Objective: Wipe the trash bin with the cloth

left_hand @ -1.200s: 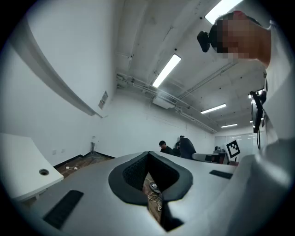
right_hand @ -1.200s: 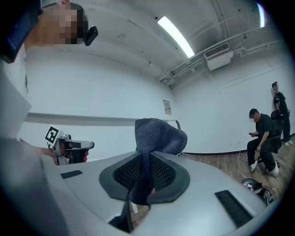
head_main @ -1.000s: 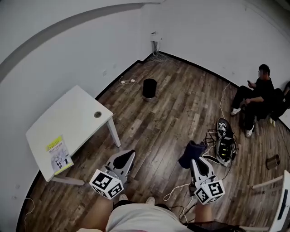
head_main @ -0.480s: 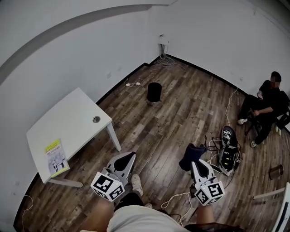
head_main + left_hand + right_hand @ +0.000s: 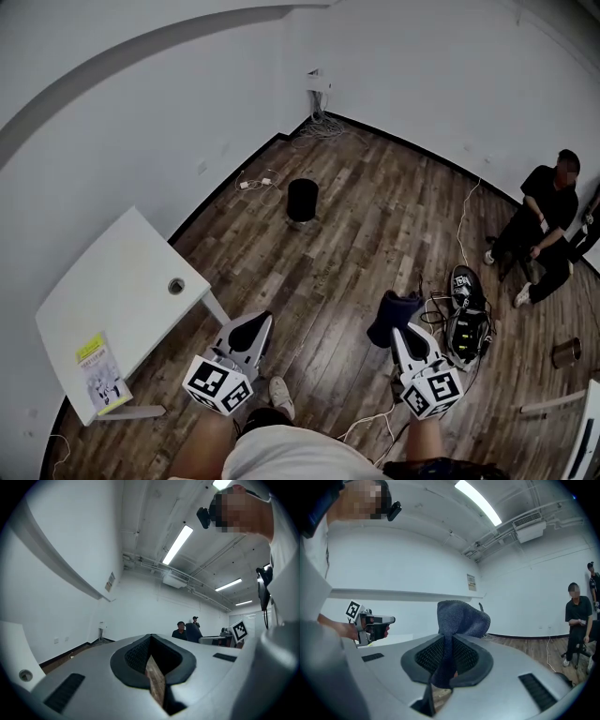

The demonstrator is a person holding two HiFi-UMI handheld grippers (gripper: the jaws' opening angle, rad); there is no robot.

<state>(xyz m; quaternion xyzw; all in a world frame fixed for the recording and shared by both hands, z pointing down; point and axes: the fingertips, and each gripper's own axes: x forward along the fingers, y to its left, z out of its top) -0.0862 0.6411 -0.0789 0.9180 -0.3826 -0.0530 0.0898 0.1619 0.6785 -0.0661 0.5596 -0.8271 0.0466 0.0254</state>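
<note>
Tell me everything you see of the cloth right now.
The cloth is dark blue-grey with a nubbly, towel-like weave. It is bunched and pinched between the shut jaws of the right gripper, its bulk standing past the tips in a rounded fold. Nothing else touches it; the trash bin stands far off.

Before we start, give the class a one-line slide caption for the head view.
Right tongs clamp a dark cloth; the black trash bin stands far across the wood floor.
</note>
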